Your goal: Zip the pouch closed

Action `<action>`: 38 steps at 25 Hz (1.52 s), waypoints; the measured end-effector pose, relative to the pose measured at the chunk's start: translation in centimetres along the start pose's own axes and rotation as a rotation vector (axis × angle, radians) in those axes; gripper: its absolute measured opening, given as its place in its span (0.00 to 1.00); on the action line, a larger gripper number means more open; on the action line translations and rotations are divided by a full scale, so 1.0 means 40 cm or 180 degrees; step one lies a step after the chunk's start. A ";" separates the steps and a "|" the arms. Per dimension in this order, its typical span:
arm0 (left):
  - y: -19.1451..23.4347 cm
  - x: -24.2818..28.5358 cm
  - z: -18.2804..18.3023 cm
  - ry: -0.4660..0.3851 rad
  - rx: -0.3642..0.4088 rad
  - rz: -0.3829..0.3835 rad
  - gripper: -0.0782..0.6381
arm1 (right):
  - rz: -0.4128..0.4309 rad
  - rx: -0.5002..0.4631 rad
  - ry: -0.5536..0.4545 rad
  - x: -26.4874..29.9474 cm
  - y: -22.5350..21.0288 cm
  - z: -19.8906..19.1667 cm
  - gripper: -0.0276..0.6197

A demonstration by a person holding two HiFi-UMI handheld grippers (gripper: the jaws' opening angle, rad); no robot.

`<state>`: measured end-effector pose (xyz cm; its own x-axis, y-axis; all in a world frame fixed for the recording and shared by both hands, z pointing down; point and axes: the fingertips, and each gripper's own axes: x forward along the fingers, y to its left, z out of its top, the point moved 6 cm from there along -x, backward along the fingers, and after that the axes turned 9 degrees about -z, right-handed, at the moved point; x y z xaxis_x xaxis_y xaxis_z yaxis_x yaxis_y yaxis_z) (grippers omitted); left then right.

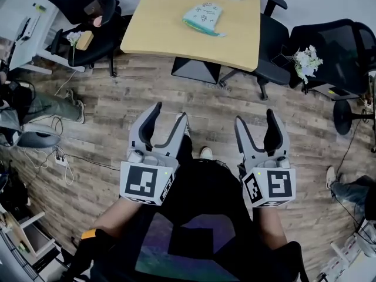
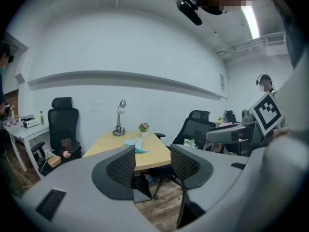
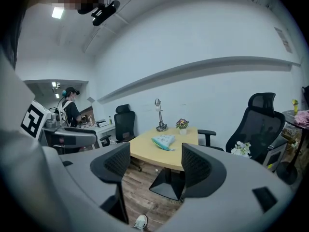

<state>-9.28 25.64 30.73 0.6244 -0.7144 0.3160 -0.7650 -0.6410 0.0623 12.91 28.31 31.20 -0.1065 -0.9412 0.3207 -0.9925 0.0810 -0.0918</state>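
My left gripper (image 1: pixel 170 113) has its jaws wide apart, with nothing between them. My right gripper (image 1: pixel 254 117) is just the same. Both hang above the wood floor (image 1: pixel 117 116). The pouch (image 1: pixel 203 17) lies well ahead on the yellow table (image 1: pixel 157 31).

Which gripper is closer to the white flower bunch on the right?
Right. The right gripper is below-left of the white flower bunch; the left gripper is farther left.

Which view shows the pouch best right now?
The head view: the pouch lies unobstructed on the table, seen from above. The right gripper view shows it small and distant, framed between the fingers; the left gripper view shows it smaller still, just above a finger.
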 end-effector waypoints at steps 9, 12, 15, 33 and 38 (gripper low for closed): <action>0.149 0.140 0.070 0.0031 0.0004 -0.0279 0.41 | -0.0250 -0.0047 -0.0019 0.171 0.014 0.105 0.55; 0.196 0.176 0.098 -0.0002 0.0023 -0.0379 0.41 | -0.0359 -0.0024 -0.0033 0.206 0.026 0.130 0.55; 0.249 0.203 0.126 -0.0051 0.0072 -0.0458 0.41 | -0.0444 -0.0007 -0.0058 0.246 0.045 0.153 0.55; 0.454 0.231 0.152 -0.0095 0.0064 -0.0543 0.41 | -0.0509 -0.0134 -0.0114 0.415 0.163 0.221 0.55; 0.472 0.287 0.155 -0.0042 0.0055 -0.0485 0.41 | -0.0445 -0.0114 -0.0039 0.478 0.131 0.216 0.55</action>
<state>-15.56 3.59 29.68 0.7351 -0.6120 0.2916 -0.6585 -0.7469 0.0922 6.20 7.92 28.70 0.0334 -0.9480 0.3166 -0.9991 -0.0397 -0.0133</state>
